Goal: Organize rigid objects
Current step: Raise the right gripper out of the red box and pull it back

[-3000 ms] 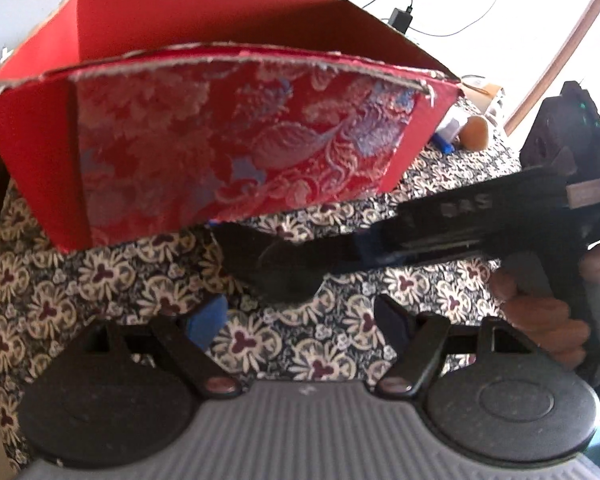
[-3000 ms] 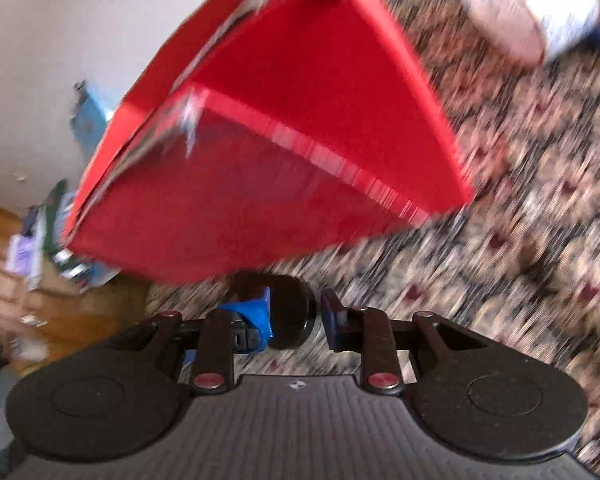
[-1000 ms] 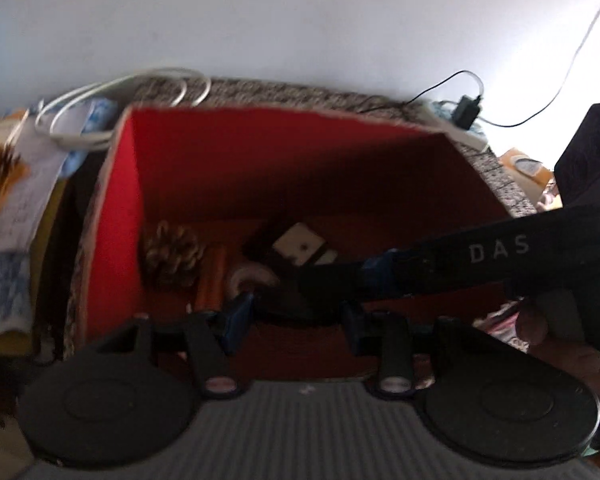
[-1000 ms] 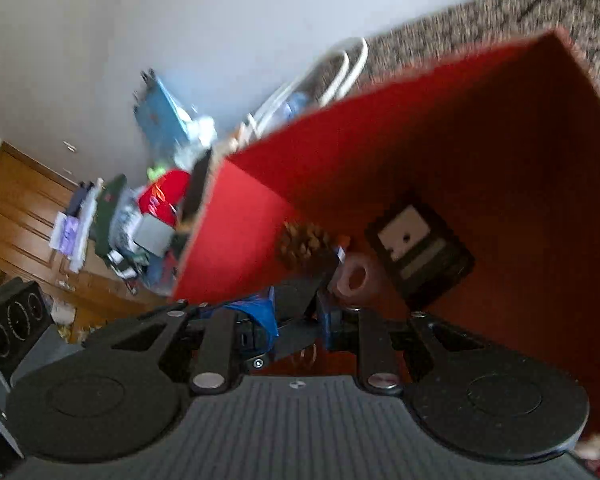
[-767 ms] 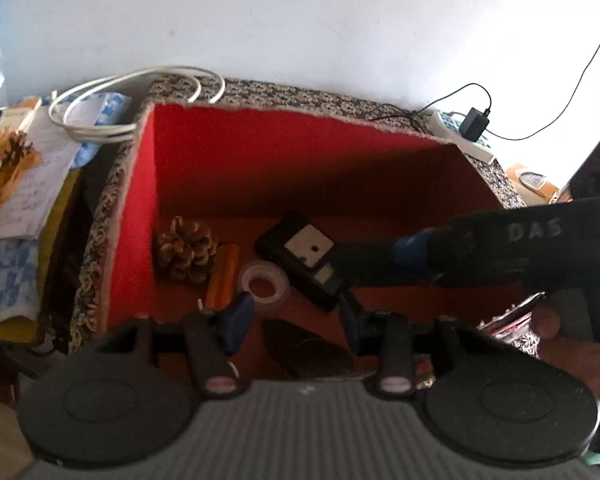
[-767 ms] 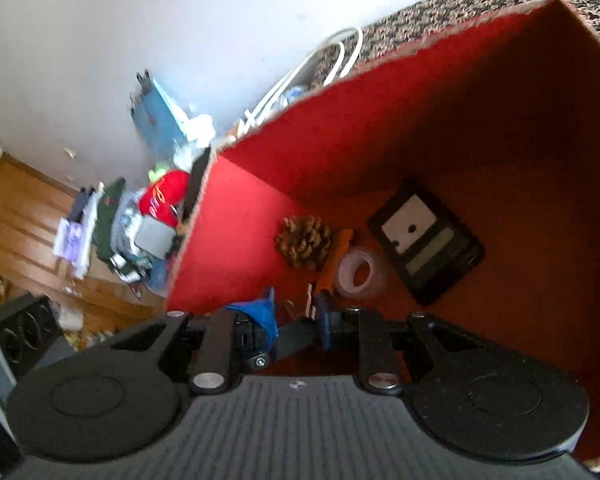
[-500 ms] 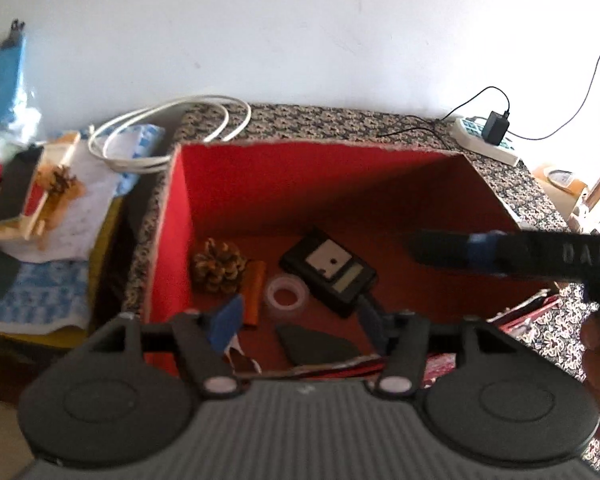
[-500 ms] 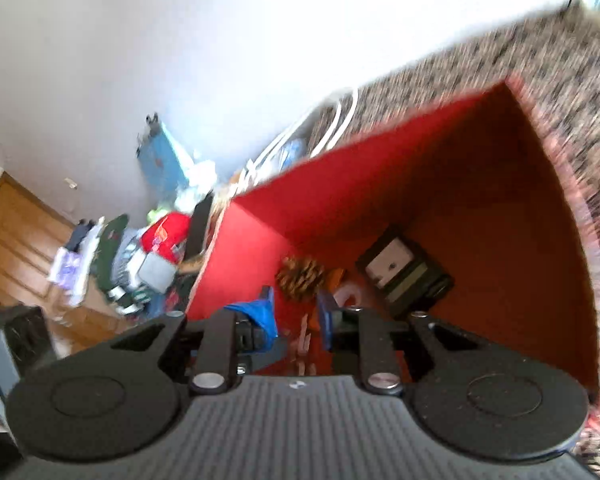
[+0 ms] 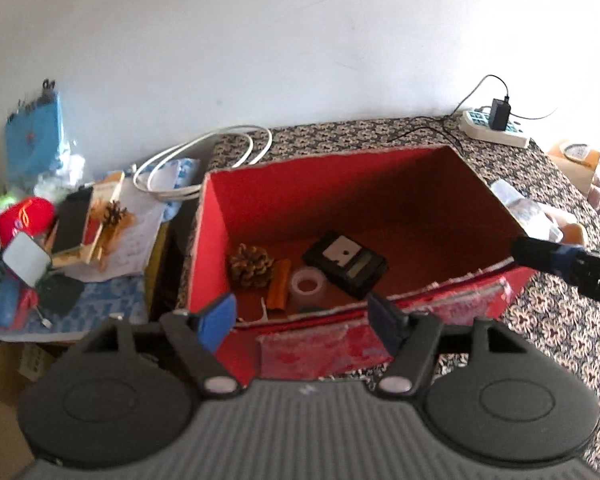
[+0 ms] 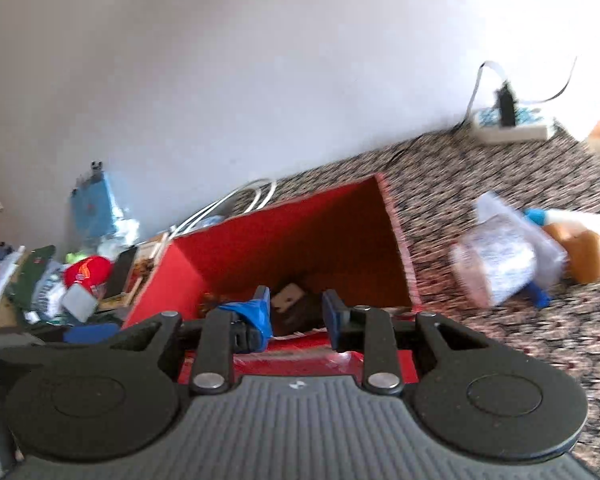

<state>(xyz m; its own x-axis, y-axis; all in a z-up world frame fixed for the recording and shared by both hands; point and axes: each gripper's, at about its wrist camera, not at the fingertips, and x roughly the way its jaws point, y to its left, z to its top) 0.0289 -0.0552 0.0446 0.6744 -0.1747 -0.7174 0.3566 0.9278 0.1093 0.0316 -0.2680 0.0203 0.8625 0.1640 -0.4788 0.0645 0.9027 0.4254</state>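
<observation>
Now the left gripper (image 9: 302,318) is opening wide, empty, above the red box's (image 9: 204,248) near rim. Inside lie a pine cone (image 9: 250,265), tape roll (image 9: 308,285) and black device (image 9: 346,258) (side by side). The right gripper (image 10: 296,316), narrowly parted and opening, holds nothing.

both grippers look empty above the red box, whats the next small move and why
Probably swing the right gripper toward the clear packet lying on the patterned cloth right of the red box. Its jaws are opening with nothing between them, and that packet is the nearest loose item outside the box.
</observation>
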